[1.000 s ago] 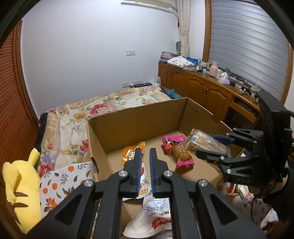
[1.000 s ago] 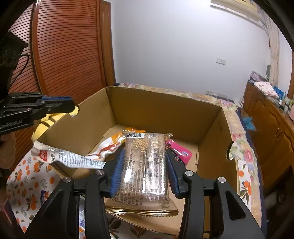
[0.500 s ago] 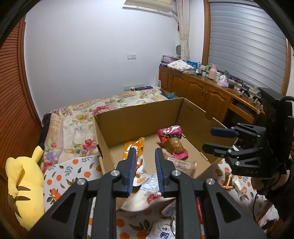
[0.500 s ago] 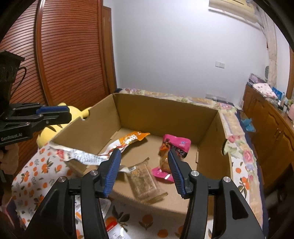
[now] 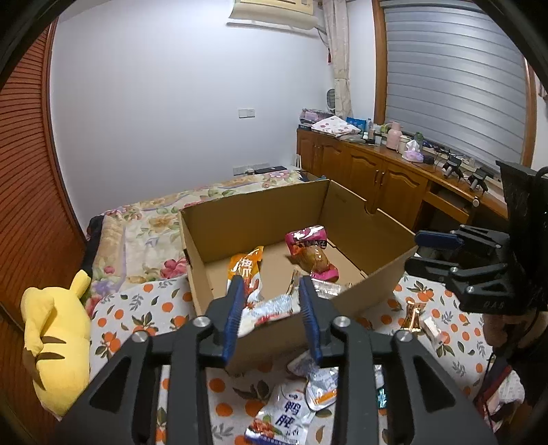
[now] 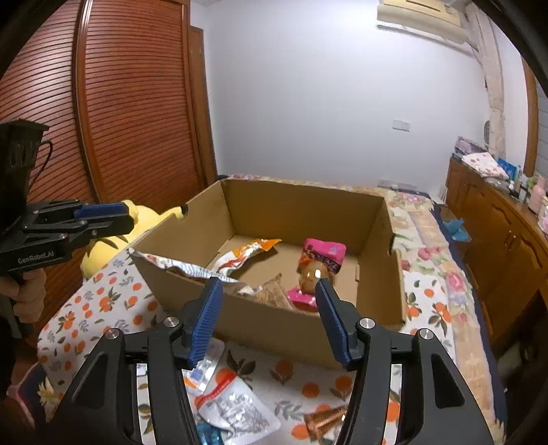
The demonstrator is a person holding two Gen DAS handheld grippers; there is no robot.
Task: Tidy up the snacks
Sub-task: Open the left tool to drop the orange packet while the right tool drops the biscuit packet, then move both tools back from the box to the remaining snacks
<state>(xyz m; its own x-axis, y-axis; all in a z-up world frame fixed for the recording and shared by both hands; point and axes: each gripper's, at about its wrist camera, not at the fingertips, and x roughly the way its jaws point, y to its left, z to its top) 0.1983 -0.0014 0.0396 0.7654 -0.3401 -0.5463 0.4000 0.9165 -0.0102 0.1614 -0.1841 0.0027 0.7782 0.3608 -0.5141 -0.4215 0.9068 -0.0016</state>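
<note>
1. The open brown cardboard box (image 6: 301, 318) holds a pink snack packet (image 6: 322, 255), an orange-and-white snack packet (image 6: 245, 255) and a clear grain bar wrapper (image 6: 274, 294).
2. The left gripper (image 5: 270, 294) is opening, empty, just before the box.
3. The right gripper (image 6: 267, 291) is opening, empty, beside the box's near wall.

Home bedroom, floral-quilted bed (image 5: 144, 226), wooden cabinets (image 5: 370, 174), wall air conditioner (image 5: 274, 12)
</note>
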